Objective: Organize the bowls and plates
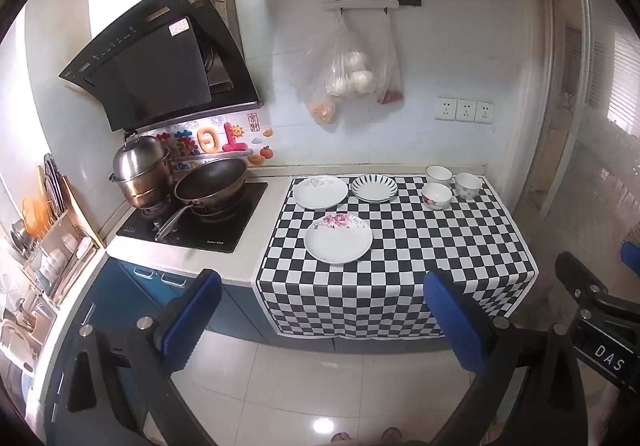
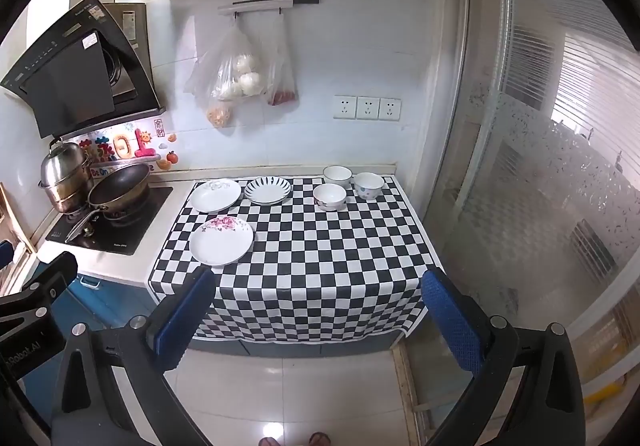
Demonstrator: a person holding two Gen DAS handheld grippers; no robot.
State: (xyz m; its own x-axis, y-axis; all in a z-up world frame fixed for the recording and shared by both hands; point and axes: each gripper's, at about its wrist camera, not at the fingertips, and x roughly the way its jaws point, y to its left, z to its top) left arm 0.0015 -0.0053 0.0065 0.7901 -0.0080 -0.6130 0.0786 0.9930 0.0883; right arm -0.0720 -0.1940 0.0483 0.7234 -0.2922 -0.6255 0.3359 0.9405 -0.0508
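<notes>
Plates (image 1: 338, 243) show whole; bowl (image 1: 438, 174) partly overlapped.

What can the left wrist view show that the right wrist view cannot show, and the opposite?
Only the left wrist view shows the dish rack with orange basket along the left counter. Only the right wrist view shows the frosted glass partition widely. Both share the black-and-white checkered cloth, three white plates, three small bowls, the dark frying pan and hanging clear plastic bags.

A black-and-white checkered cloth (image 2: 304, 254) carried white plates, one pink-flowered plate (image 2: 221, 241), one dark-striped plate (image 2: 268, 190).
</notes>
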